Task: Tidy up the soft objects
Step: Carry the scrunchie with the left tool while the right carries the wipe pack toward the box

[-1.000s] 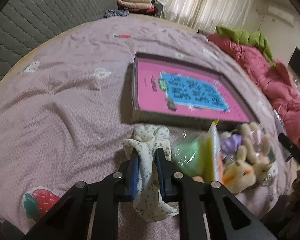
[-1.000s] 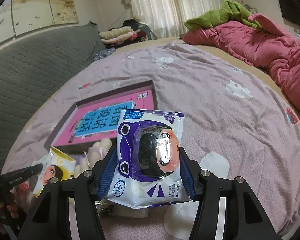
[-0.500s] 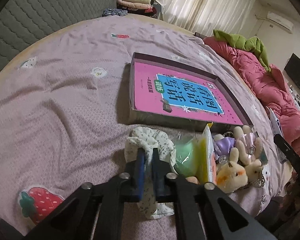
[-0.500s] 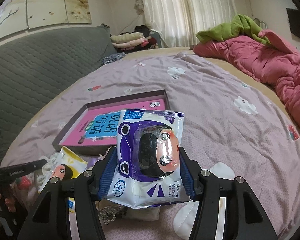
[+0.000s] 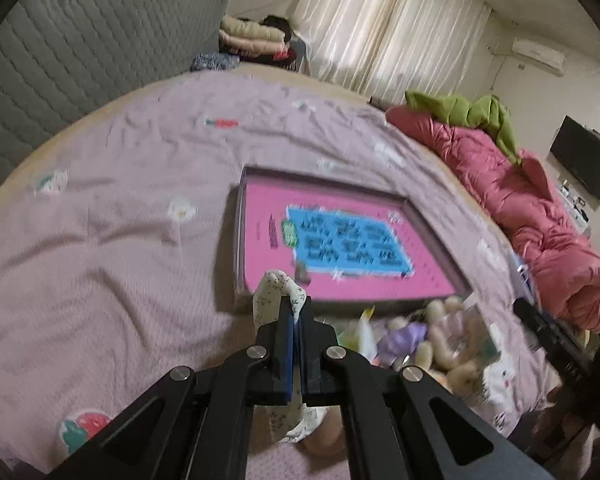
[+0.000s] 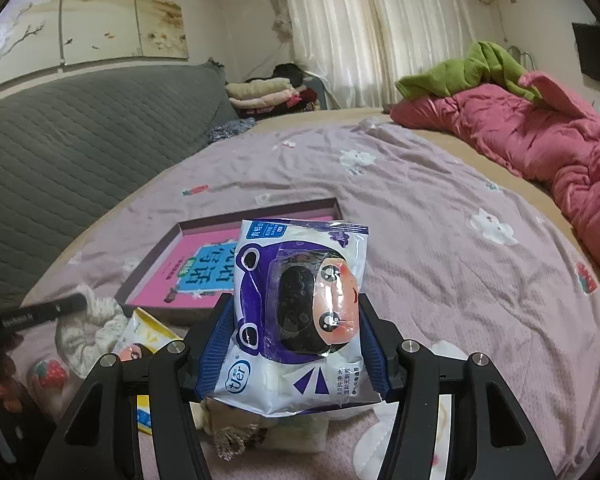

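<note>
Left gripper (image 5: 296, 312) is clamped on a floral scrunchie (image 5: 278, 292); right gripper (image 6: 300, 332) squeezes a wipes pack (image 6: 300, 312). Ahead, the tray (image 5: 432, 224) holds nothing soft; plush toys (image 5: 452, 344) beside the left gripper remain unsorted.

Grey quilted headboard (image 6: 80, 136), cream curtains (image 6: 364, 28), wall television (image 5: 584, 162), air conditioner (image 5: 537, 55), folded clothes pile (image 6: 260, 94)

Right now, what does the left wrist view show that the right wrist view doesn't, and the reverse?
Only the left wrist view shows the left gripper shut on the floral scrunchie, plus the plush toys. Only the right wrist view shows the right gripper shut on the wipes pack. Both show the pink box and red quilt.
</note>
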A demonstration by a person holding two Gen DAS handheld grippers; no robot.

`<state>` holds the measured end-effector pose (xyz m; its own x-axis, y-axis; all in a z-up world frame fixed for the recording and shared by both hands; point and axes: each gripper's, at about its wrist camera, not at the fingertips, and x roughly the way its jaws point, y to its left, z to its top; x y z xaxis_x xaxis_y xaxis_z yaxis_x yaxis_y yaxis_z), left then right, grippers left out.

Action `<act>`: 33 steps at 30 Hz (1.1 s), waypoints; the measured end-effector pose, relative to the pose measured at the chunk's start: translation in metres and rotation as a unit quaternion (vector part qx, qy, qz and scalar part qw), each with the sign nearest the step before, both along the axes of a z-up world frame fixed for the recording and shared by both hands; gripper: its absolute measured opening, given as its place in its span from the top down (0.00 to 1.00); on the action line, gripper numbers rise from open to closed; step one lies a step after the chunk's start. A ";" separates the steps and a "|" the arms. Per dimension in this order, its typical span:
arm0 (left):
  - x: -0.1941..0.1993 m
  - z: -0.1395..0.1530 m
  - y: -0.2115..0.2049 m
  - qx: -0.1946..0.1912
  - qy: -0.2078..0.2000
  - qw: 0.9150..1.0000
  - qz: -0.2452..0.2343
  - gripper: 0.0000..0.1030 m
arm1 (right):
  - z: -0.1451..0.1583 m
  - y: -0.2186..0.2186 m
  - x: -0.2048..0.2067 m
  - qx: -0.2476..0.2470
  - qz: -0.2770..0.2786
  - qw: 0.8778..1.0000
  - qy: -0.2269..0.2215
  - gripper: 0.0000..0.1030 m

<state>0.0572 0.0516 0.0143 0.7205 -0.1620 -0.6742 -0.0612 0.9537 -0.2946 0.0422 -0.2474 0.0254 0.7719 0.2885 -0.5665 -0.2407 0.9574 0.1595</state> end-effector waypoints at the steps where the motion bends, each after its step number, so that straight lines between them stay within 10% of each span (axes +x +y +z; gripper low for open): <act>1: 0.000 0.004 0.000 -0.001 -0.005 1.000 0.001 0.99 | 0.001 0.002 0.000 0.000 0.001 1.000 -0.003 0.42; 16: 0.029 0.036 0.003 -0.016 -0.055 0.998 0.032 0.98 | 0.007 0.020 0.014 -0.007 0.020 0.999 -0.032 0.42; 33: 0.092 -0.001 -0.005 -0.033 -0.020 0.998 0.049 0.98 | -0.003 0.024 0.063 -0.014 0.020 0.999 -0.028 0.42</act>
